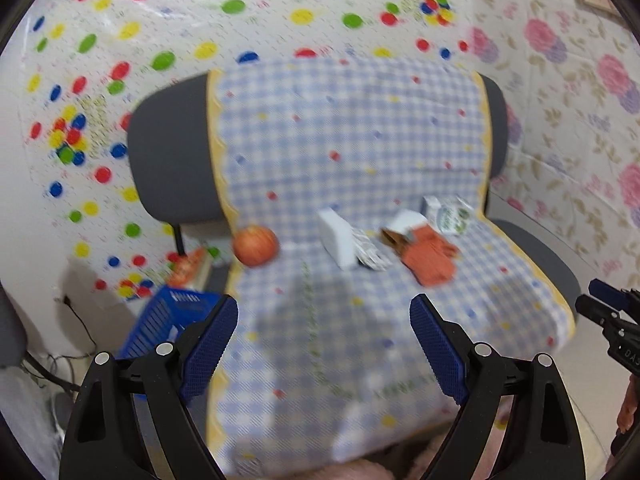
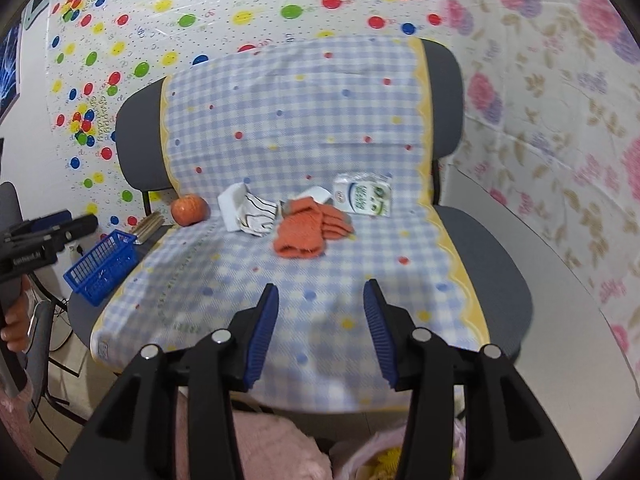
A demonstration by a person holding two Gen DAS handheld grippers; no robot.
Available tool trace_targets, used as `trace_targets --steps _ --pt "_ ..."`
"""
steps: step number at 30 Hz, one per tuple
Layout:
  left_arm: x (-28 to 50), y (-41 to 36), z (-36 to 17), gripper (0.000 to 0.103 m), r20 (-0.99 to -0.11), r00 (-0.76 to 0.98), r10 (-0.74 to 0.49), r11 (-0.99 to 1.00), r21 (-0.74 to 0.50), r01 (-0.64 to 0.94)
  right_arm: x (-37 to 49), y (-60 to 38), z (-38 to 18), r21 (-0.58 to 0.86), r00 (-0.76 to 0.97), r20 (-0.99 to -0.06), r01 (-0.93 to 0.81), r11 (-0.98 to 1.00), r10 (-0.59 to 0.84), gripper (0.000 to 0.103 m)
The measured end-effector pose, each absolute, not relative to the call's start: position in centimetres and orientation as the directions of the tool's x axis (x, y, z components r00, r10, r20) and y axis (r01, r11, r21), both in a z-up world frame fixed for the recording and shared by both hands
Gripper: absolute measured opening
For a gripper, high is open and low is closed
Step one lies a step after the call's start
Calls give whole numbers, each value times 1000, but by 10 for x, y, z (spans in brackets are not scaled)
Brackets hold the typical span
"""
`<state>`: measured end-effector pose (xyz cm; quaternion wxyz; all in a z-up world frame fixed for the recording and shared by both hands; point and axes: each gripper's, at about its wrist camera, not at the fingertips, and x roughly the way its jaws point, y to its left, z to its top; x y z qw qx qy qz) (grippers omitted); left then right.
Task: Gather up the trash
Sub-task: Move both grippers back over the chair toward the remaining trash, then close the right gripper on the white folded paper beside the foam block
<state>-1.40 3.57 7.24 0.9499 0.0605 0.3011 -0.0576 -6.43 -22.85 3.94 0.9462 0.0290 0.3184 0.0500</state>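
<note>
Right wrist view: your right gripper (image 2: 320, 320) and left gripper (image 1: 324, 344) both hang open, empty; next, reach the milk carton (image 2: 363, 199).

Very little lettering can be read here. The milk carton (image 2: 363, 199), lying ahead of the right hand-held gripper (image 2: 322, 328), carries green printing too small to make out. The left hand-held gripper (image 2: 42, 246) bears a white label, unreadable.
</note>
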Motion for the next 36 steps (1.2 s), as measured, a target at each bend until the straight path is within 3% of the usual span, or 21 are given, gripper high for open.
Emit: trace_targets --steps 8,22,36 --pt "38 40 74 87 -565 824 -48 989 88 118 1 -211 30 105 764 -621 -140 985 175 44" --pt "128 47 -15 87 -664 747 -43 991 67 117 113 -142 -29 48 690 -683 -285 957 240 44" --pt "161 78 -35 87 -695 718 -33 996 33 78 189 -76 -71 -73 584 -787 -409 910 199 43"
